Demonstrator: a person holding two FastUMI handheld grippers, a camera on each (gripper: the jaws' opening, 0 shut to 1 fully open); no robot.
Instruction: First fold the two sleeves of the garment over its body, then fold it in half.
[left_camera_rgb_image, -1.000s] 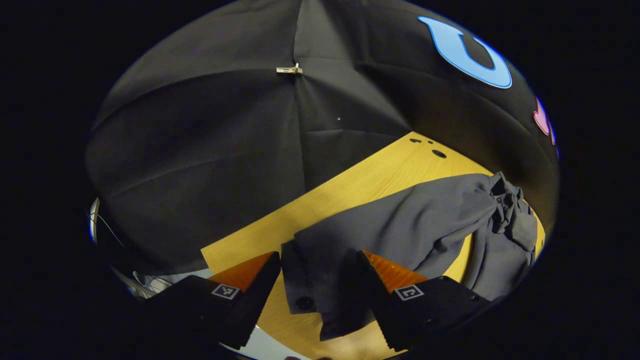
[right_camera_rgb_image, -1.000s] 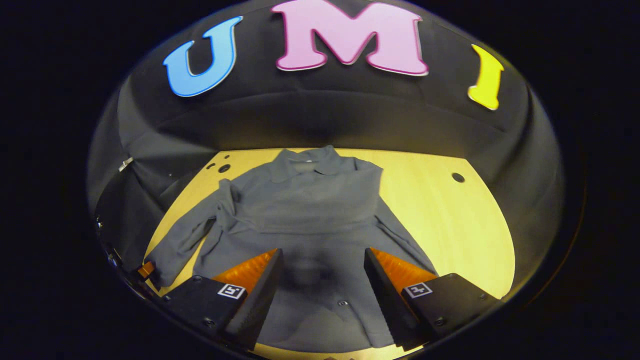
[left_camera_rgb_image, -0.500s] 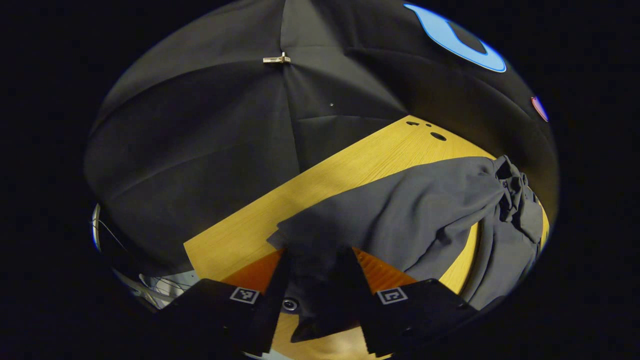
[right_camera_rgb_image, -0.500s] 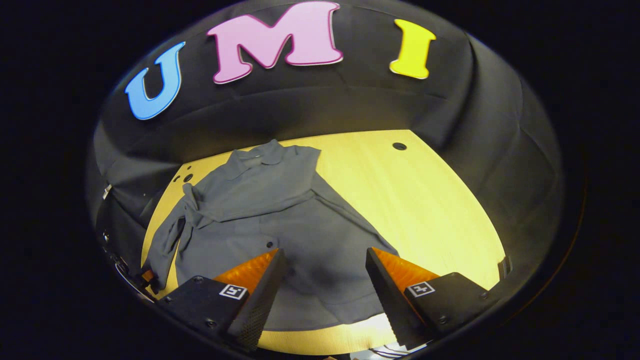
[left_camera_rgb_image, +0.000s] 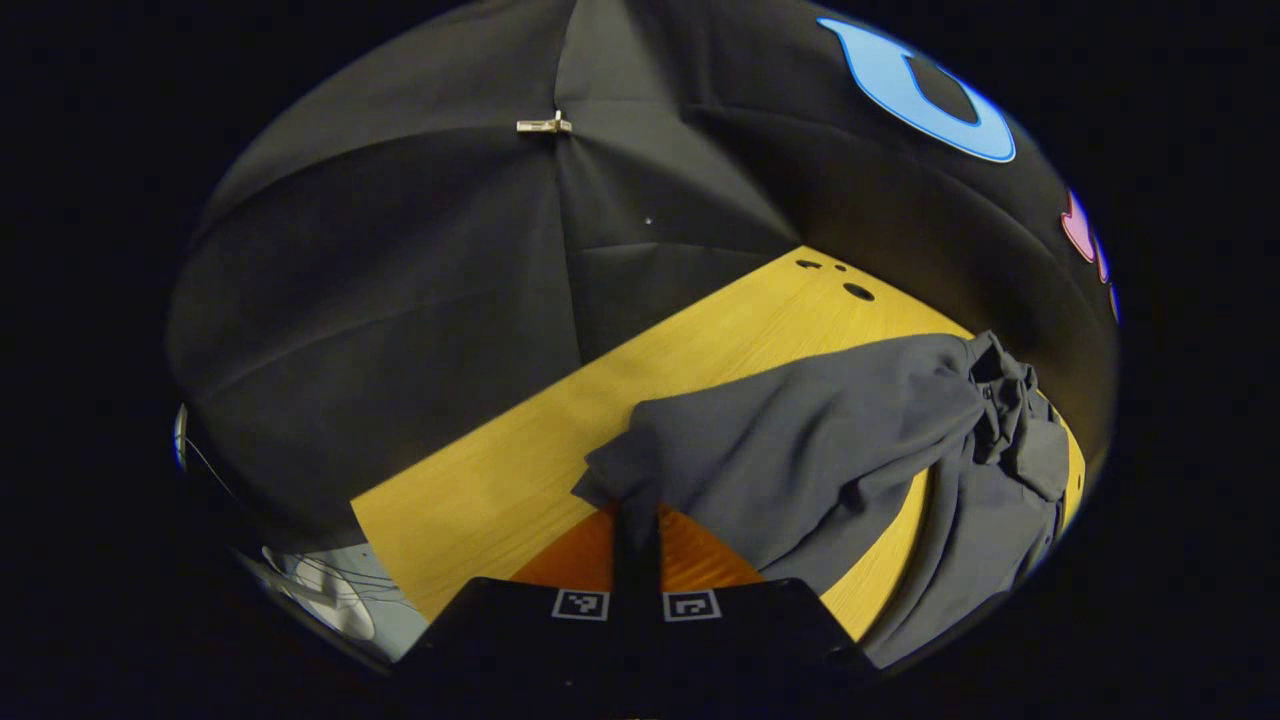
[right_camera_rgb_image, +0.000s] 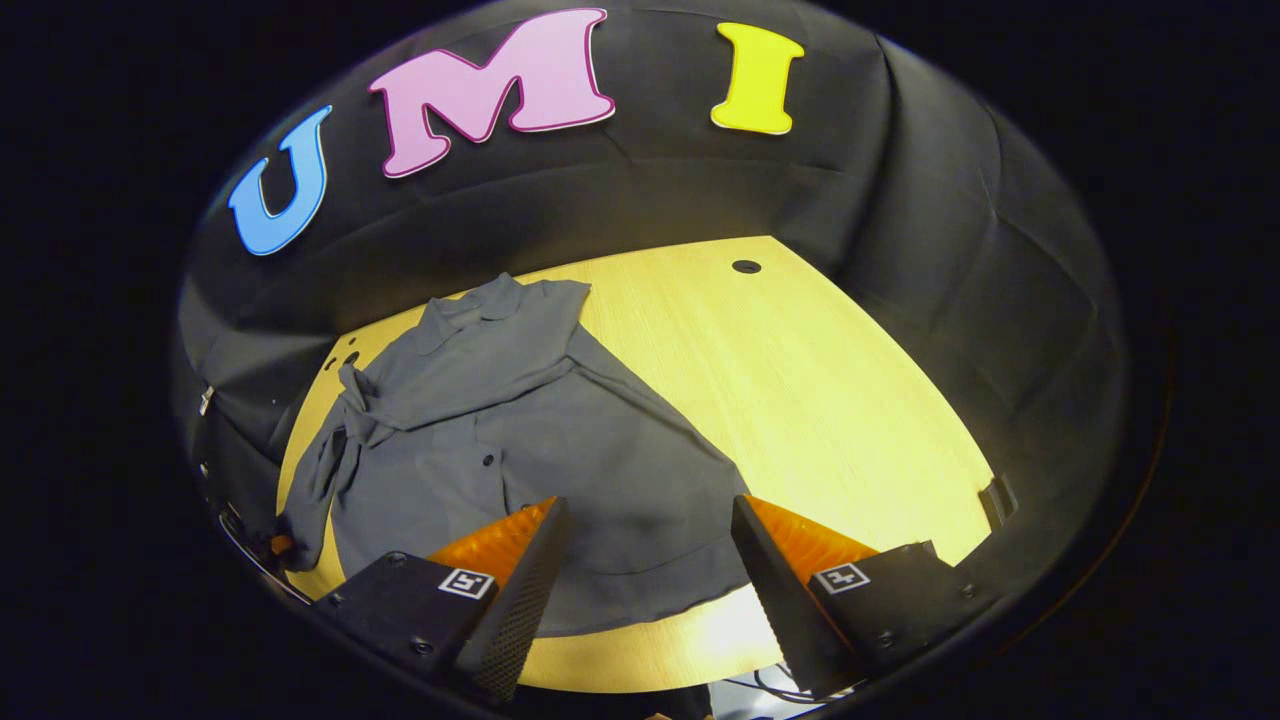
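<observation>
1. Left gripper view: the left gripper (left_camera_rgb_image: 636, 540) sits at the bottom of the scene with its two fingers (left_camera_rgb_image: 575, 555) clenched together, pinching the cuff end of a grey sleeve (left_camera_rgb_image: 800, 440).
2. Beyond the fingers, that sleeve rises off the yellow wooden tabletop (left_camera_rgb_image: 500, 480) and runs away up and to the right, where it bunches into a crumpled knot of cloth at the shoulder.
3. Right of the fingers, more of the grey garment (left_camera_rgb_image: 990, 530) drapes down toward the tabletop's near edge.
4. Far ahead of the fingers, a few dark round holes (left_camera_rgb_image: 857, 291) mark the tabletop's far corner, and a small pale clip (left_camera_rgb_image: 544, 125) is pinned to the black cloth wall above.
5. Right gripper view: the right gripper (right_camera_rgb_image: 642, 560) hovers with its fingers (right_camera_rgb_image: 520, 590) spread wide apart, released and holding nothing.
6. Between and just beyond the fingers lies the garment's (right_camera_rgb_image: 520, 420) lower hem, flat on the tabletop (right_camera_rgb_image: 820, 400).
7. The garment stretches away ahead and left of the fingers, collar at the far end, small dark buttons down the front.
8. One sleeve is already laid across the chest; the other sleeve (right_camera_rgb_image: 315, 480) trails off to the left, well apart from these fingers, toward the tabletop's left edge.
9. Right of the fingers is bare wood, with one dark hole (right_camera_rgb_image: 746, 266) far ahead.
</observation>
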